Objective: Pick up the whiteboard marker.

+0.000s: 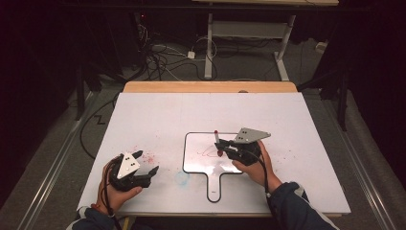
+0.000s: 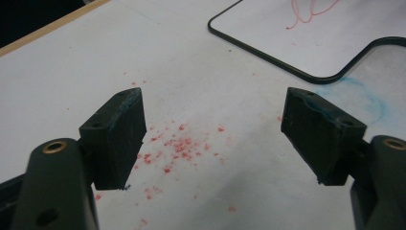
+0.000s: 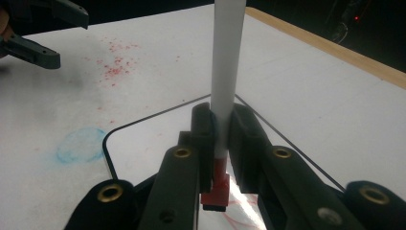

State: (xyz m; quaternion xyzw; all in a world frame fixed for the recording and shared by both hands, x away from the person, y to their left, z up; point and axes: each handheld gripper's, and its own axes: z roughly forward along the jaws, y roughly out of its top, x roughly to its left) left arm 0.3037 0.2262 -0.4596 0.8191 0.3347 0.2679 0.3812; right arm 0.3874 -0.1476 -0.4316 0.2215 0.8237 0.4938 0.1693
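Tongs on the right (image 3: 218, 143) are clenched on a white marker (image 3: 227, 62), its red tip (image 3: 216, 184) pointing down at the small handled whiteboard (image 1: 203, 165) lying on the worktop (image 1: 158, 115). In the high view the marker (image 1: 218, 140) stands nearly upright over a red scribble (image 1: 208, 152) near the middle of the board.

To draw well, I would keep the grip steady and low on the barrel, hold the marker close to upright, and press lightly — too much force could slide the barrel through the pads or push the board across the worktop.

Left tongs (image 2: 213, 139) are released, jaws wide with nothing between them, hovering over red specks (image 2: 179, 146) on the worktop, near the board's left edge — free to pin the board by its handle (image 1: 214, 187) if it starts to slip. A faint blue smudge (image 1: 182, 178) lies just beside that handle.
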